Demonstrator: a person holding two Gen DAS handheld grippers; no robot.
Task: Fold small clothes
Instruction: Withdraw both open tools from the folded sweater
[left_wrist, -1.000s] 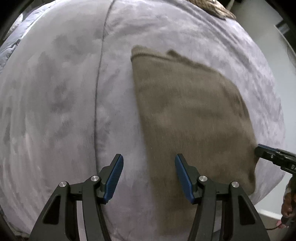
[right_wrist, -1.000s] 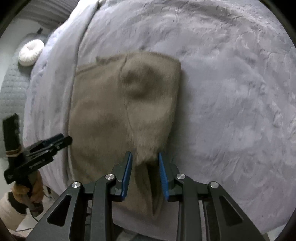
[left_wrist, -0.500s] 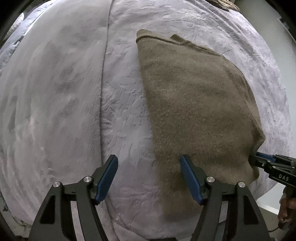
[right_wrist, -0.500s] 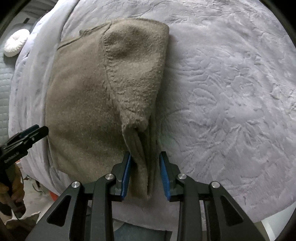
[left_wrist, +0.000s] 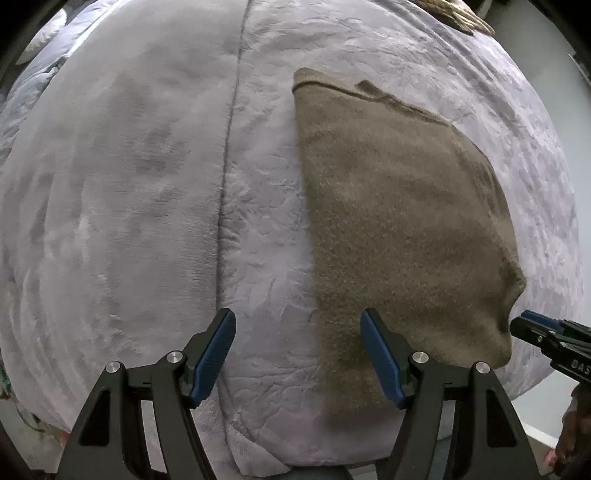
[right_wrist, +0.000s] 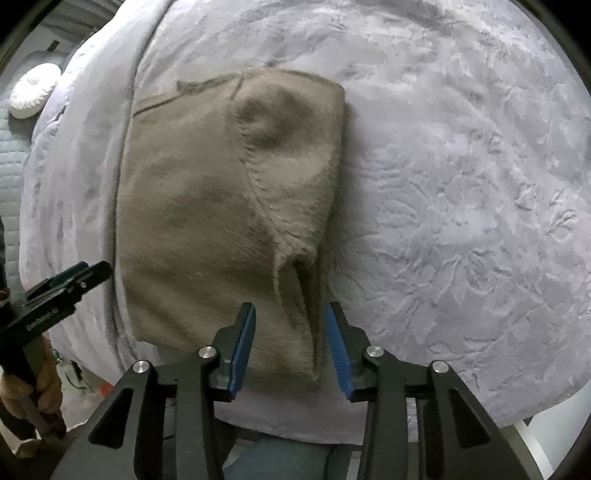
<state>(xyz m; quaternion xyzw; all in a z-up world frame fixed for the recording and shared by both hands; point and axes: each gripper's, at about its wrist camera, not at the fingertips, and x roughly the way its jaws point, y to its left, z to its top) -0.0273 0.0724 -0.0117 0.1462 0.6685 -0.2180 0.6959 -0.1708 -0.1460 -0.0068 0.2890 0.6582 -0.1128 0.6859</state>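
Note:
A brown fuzzy knitted garment (left_wrist: 399, 221) lies folded flat on a lavender plush blanket (left_wrist: 129, 203). In the right wrist view the garment (right_wrist: 192, 221) has a sleeve folded over its right side, ending in a creased cuff. My right gripper (right_wrist: 291, 317) hovers over that cuff; its jaws are opening and the pads stand clear of the fabric. My left gripper (left_wrist: 297, 332) is open above the garment's left edge, holding nothing. Each gripper shows in the other's view: the right gripper (left_wrist: 535, 328) and the left gripper (right_wrist: 81, 273).
The blanket has a seam (left_wrist: 231, 147) left of the garment. A white round cushion (right_wrist: 33, 90) lies on a grey quilted surface beyond the bed. A tan woven item (left_wrist: 458, 14) sits at the far edge. The bed's near edge drops away just below both grippers.
The right jaws, earlier shut on the cuff fold, have spread apart and let it go. The left jaws widened early on and both grippers have drawn back slightly from the garment.

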